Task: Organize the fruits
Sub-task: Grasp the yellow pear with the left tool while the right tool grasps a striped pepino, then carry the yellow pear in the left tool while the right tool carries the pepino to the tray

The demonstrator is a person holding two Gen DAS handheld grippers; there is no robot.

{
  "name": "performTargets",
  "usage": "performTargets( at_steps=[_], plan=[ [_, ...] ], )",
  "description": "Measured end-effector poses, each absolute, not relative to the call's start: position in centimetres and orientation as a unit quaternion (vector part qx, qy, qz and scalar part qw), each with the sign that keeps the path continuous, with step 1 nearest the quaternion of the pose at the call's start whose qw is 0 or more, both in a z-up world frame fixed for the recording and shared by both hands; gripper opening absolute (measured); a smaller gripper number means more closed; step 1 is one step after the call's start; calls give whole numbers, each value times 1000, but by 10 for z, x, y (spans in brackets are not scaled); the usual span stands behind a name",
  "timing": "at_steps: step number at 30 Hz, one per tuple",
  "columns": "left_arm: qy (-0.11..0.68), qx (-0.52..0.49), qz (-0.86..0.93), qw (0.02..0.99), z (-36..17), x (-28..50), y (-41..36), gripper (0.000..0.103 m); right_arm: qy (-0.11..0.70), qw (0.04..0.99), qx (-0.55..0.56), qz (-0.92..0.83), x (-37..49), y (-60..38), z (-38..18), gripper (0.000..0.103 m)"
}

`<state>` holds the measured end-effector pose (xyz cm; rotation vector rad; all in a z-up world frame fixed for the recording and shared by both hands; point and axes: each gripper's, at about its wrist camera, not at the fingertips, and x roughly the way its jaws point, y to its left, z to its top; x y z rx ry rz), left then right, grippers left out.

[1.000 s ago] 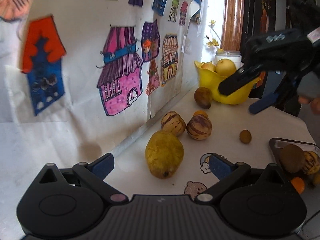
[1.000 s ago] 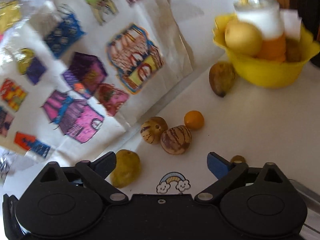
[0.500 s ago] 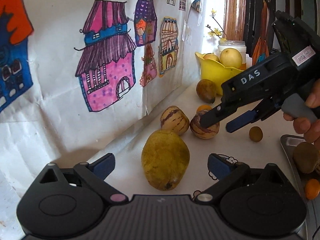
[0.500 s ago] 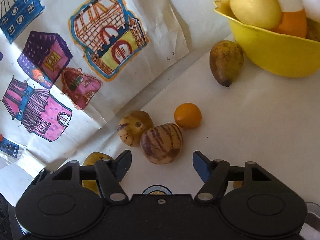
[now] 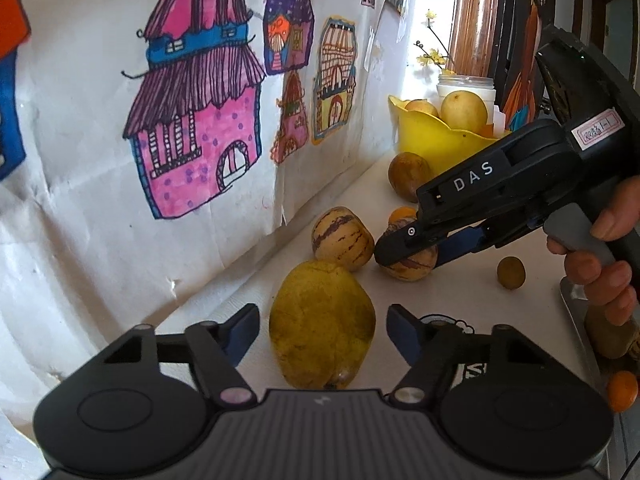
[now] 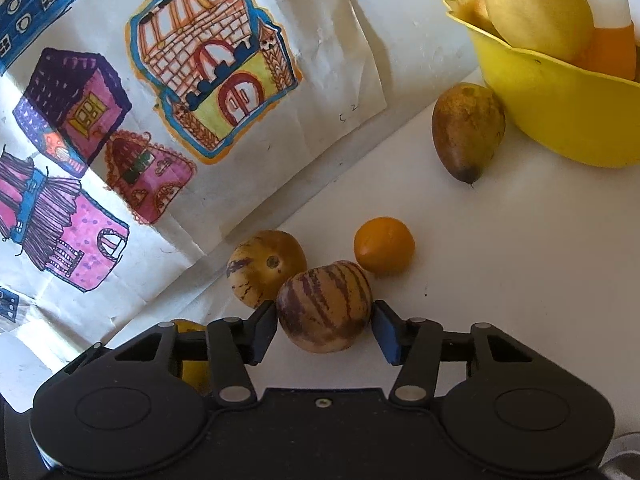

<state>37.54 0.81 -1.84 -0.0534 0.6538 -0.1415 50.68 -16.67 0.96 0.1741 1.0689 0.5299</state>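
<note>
Straddling the yellow pear (image 5: 322, 328), left gripper (image 5: 322, 330) fingers keep slim gaps.

House drawings (image 5: 192, 128) on wall, white jar (image 5: 466, 85), flower sprig (image 5: 432, 46)
</note>
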Motion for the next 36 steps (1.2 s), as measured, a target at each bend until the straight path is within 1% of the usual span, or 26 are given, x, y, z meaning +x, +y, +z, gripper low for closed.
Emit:
performTargets(
  at_steps=[4,5,13,25,36],
  plan=[
    [327,-34,-70,942,-20,377,10,60,497,828,85,246,508,-163,7,54],
    [329,-39,-69,941,-21,378,10,59,496,828,85,247,508,-163,7,54],
    [331,-59,-62,940,-21,375,15,59,482,834,105,249,504,-169,7,52],
    [336,-71,-53,938,-17,363,22,59,467,831,151,263,490,-194,-1,51],
    [328,-66,-60,941,3,343,13,59,455,826,164,289,447,-225,26,51]
  ],
)
